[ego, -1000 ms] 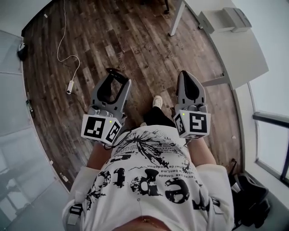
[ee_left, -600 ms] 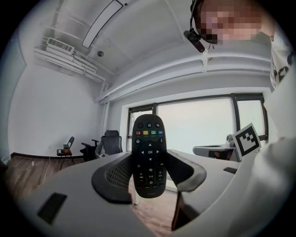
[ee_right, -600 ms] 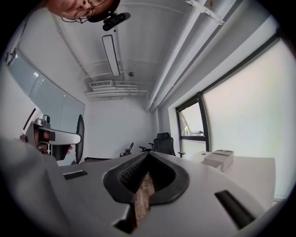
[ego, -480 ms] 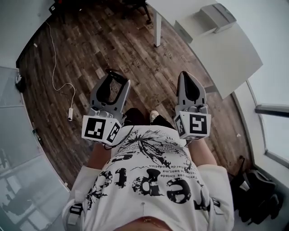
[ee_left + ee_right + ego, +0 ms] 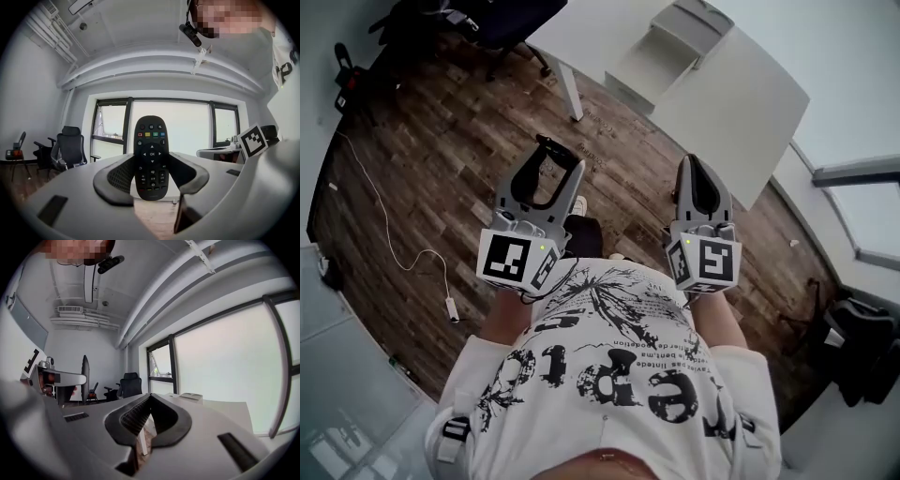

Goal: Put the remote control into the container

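The black oblong plastic remote control (image 5: 151,157) is standing upright in the left gripper (image 5: 151,180), its button face turned toward the left gripper view's camera and a row of red, yellow, green and blue keys showing near its top. The two dark ribbed pads are pinching its lower half from either side, while its upper half is projecting beyond the jaw tips. In the head view, the left gripper (image 5: 558,161) is being held in front of the person's torso, above the brown wood-plank floor (image 5: 441,169), with the remote showing only as a dark edge at the jaw tips. The right gripper (image 5: 149,399) is being held alongside it, level with the left; its jaws are pressed together with nothing between them, and in the head view it (image 5: 698,167) is pointing toward the white rectangular table (image 5: 741,103). The white open-topped rectangular container (image 5: 656,61) is resting on that table, ahead of both grippers and well apart from the remote. The person's white T-shirt with black print (image 5: 609,375) is filling the lower part of the head view. A thin white cable (image 5: 394,253) is lying across the floor to the left, and a black office chair (image 5: 68,150) is standing before the large windows (image 5: 187,126).
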`<state>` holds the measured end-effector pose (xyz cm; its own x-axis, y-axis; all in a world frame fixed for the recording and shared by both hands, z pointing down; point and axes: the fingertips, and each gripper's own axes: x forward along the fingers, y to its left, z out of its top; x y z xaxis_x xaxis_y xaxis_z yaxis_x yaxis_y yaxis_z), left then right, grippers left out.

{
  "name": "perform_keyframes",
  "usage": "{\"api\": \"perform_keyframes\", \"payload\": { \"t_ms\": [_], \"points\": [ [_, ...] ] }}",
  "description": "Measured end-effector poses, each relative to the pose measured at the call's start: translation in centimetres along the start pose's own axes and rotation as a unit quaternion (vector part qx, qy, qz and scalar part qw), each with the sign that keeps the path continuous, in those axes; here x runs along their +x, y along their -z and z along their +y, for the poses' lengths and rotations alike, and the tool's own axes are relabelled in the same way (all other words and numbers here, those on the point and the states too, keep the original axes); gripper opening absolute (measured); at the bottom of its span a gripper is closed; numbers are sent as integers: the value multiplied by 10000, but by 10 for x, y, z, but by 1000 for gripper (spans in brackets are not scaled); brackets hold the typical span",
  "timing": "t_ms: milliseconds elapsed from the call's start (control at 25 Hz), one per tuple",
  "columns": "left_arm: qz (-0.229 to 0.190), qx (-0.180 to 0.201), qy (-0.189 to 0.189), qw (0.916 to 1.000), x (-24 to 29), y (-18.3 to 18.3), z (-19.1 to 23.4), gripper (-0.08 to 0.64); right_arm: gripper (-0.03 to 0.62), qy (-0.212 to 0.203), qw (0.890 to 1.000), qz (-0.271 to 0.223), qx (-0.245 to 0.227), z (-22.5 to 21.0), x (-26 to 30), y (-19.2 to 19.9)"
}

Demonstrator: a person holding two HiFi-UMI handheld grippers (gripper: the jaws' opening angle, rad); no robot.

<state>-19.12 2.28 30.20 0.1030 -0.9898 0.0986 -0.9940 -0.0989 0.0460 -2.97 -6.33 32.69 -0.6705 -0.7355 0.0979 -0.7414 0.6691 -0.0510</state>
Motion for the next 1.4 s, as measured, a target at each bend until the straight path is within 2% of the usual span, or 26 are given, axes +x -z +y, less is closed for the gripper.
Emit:
{"api": "perform_keyframes", "payload": {
  "t_ms": [120, 320, 560, 720, 840, 960, 1120, 1280, 1400],
  "points": [
    [-63, -49, 335, 9994, 39, -10, 42, 235, 2, 278, 9996, -6, -86, 8, 43, -8],
    [133, -5, 801, 9967, 88, -18, 112, 235, 2, 684, 9976, 32, -109, 21, 113, -16],
    [721, -96, 1174, 9904, 137, 5, 157, 235, 2, 1057, 9942, 182, 45, 31, 164, -13],
    [1033, -130, 1539, 9826, 172, 22, 154, 235, 2, 1366, 9893, 507, 68, 10, 182, 5],
    [1165, -122, 1667, 9790, 199, 29, 147, 235, 2, 1465, 9877, 540, 94, -14, 197, 9],
    [1287, -63, 1721, 9766, 224, 32, 139, 235, 2, 1443, 9884, 469, 56, -36, 213, 6],
    [1645, 86, 1676, 9720, 257, 43, 127, 235, 2, 1305, 9904, 460, 85, -65, 237, 6],
    [2027, 188, 1661, 9649, 305, 62, 106, 234, 2, 1171, 9916, 547, -93, -105, 258, 11],
    [2349, 182, 1694, 9570, 342, 84, 82, 234, 2, 1156, 9902, 785, 76, -144, 264, 25]
  ]
}}
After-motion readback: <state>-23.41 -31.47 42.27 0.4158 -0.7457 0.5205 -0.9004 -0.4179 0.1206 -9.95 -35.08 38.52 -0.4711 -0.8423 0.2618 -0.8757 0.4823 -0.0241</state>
